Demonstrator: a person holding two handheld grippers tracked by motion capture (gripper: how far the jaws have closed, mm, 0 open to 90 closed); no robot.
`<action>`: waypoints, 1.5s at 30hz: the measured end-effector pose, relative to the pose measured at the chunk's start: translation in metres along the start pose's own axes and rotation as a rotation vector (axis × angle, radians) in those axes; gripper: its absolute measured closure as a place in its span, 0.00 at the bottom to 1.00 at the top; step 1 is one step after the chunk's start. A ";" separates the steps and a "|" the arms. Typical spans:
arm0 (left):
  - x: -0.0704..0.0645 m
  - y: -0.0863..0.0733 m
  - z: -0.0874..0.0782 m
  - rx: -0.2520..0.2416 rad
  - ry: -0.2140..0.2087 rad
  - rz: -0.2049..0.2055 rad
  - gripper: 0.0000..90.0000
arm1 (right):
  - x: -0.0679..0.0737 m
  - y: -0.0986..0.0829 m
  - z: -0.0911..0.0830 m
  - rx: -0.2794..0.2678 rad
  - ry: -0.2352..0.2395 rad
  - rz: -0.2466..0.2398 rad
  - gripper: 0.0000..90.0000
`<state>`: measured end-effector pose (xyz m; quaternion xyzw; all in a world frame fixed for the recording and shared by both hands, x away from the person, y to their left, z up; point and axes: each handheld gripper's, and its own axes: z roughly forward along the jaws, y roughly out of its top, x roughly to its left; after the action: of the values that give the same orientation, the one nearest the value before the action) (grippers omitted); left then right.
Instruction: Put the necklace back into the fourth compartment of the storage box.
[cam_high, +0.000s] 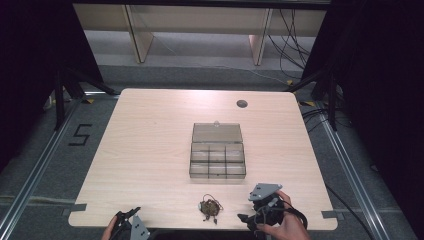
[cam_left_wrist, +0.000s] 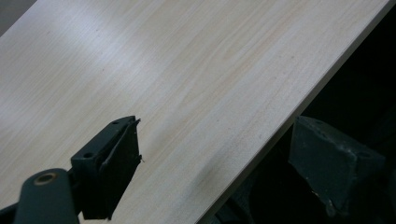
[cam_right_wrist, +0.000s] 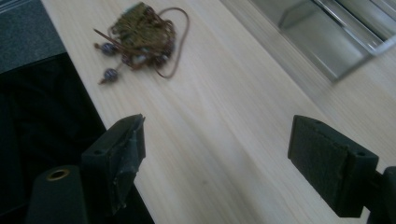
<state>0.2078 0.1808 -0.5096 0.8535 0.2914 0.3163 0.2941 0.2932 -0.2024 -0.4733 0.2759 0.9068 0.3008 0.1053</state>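
The desk (cam_high: 150, 150) carries a clear compartment box (cam_high: 217, 161) at its centre, lid flipped back. Right tongs (cam_high: 256, 214) hover at the near edge, jaws spread wide and empty, aimed at the beaded cord bundle (cam_right_wrist: 140, 35) lying just inside that near edge. Left tongs (cam_high: 131, 220) sit open and empty at the near-left corner. Risk here: the loose loops could snag a jaw, or a nudge could push the bundle off the edge.

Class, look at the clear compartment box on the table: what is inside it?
The clear compartment box stands open, lid laid back. Its six compartments look empty; the tinted walls may hide something small. The beaded trinket lies outside it.
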 end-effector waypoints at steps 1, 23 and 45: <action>0.000 0.000 0.000 -0.006 -0.007 -0.006 0.17 | 0.005 0.007 0.003 0.001 0.014 -0.024 0.22; 0.001 0.000 0.001 0.023 -0.003 0.036 0.17 | 0.025 0.057 0.041 0.102 0.062 -0.191 0.27; -0.001 -0.001 0.000 -0.001 -0.015 0.014 0.17 | 0.043 0.082 0.072 0.238 0.135 -0.308 0.35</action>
<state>0.2072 0.1806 -0.5106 0.8577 0.2832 0.3122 0.2946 0.3193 -0.0885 -0.4817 0.1237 0.9724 0.1896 0.0559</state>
